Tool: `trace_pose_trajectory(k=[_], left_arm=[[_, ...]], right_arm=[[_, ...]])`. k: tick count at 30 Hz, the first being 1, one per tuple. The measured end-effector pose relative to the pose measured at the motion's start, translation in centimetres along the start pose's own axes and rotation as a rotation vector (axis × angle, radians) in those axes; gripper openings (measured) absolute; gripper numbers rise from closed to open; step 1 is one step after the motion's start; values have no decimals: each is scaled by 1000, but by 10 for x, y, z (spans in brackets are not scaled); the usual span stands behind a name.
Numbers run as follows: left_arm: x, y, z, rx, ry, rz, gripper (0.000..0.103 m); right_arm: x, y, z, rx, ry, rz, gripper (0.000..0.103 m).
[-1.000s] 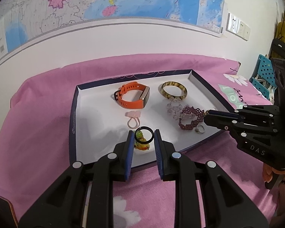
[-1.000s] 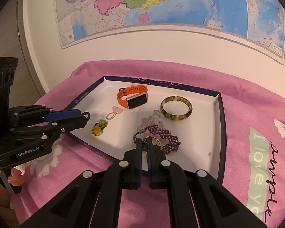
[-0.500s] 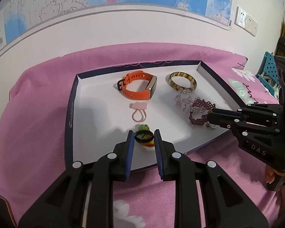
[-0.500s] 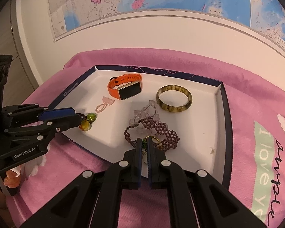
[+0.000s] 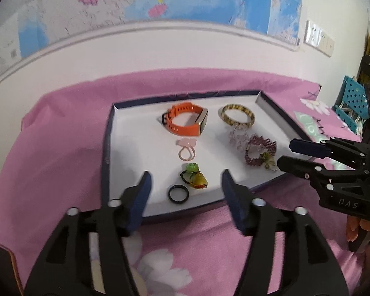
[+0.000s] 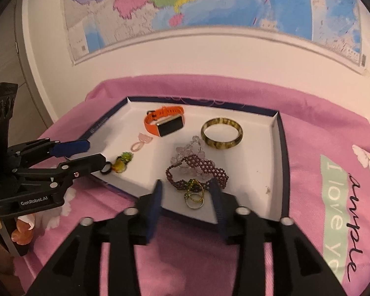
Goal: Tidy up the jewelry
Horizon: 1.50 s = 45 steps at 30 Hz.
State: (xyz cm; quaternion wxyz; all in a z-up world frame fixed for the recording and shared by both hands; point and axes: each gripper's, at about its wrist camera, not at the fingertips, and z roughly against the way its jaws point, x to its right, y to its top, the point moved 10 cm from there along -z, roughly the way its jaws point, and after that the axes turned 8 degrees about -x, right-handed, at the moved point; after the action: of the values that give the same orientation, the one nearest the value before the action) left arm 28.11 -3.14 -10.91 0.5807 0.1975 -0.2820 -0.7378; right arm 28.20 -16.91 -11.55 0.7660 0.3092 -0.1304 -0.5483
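Observation:
A white tray with a dark blue rim (image 5: 125, 153) (image 6: 278, 172) lies on a pink cloth. My left gripper (image 5: 185, 180) is open; a black ring (image 5: 178, 194) lies free on the tray between its fingers, beside a green and yellow charm (image 5: 196, 176). My right gripper (image 6: 188, 188) is open; a silver ring with green and gold wire (image 6: 194, 197) lies free between its fingers, next to a maroon beaded bracelet (image 6: 199, 170). An orange watch (image 5: 185, 120), a brown bangle (image 5: 236, 115), a pink ring (image 5: 186, 150) and clear beads (image 5: 239, 138) also lie in the tray.
A pink flowered cloth (image 6: 333, 197) covers the table. A white wall with a map (image 5: 160, 5) stands behind it. A blue perforated stool (image 5: 350, 103) is at the far right. Each gripper shows in the other's view, at the tray's front corners.
Both grippers have opened and pulled back a little. The black ring has dropped from the left gripper onto the tray, and the wire ring from the right gripper.

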Motion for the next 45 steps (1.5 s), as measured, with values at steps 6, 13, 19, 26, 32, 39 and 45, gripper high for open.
trace_pose_trajectory(k=[6, 13, 19, 26, 32, 39, 45], left_arm=[[-2, -10, 40, 98, 46, 4, 98], [-4, -38, 65, 118, 90, 53, 98], [-2, -56, 92, 163, 120, 86, 98], [1, -66, 115, 190, 144, 111, 98], [1, -70, 126, 206, 145, 135, 98], [3, -73, 129, 212, 148, 135, 98], [3, -75, 131, 218, 157, 135, 98]], right_arm=[[-4, -11, 33, 81, -33, -18, 88], [-11, -32, 62, 127, -69, -56, 96], [-21, -46, 94, 200, -84, -72, 96], [-36, -63, 110, 218, -104, -49, 96], [-47, -69, 114, 230, -110, -32, 96], [-55, -71, 120, 245, -109, -20, 96], [-57, -72, 121, 247, -106, -24, 96]])
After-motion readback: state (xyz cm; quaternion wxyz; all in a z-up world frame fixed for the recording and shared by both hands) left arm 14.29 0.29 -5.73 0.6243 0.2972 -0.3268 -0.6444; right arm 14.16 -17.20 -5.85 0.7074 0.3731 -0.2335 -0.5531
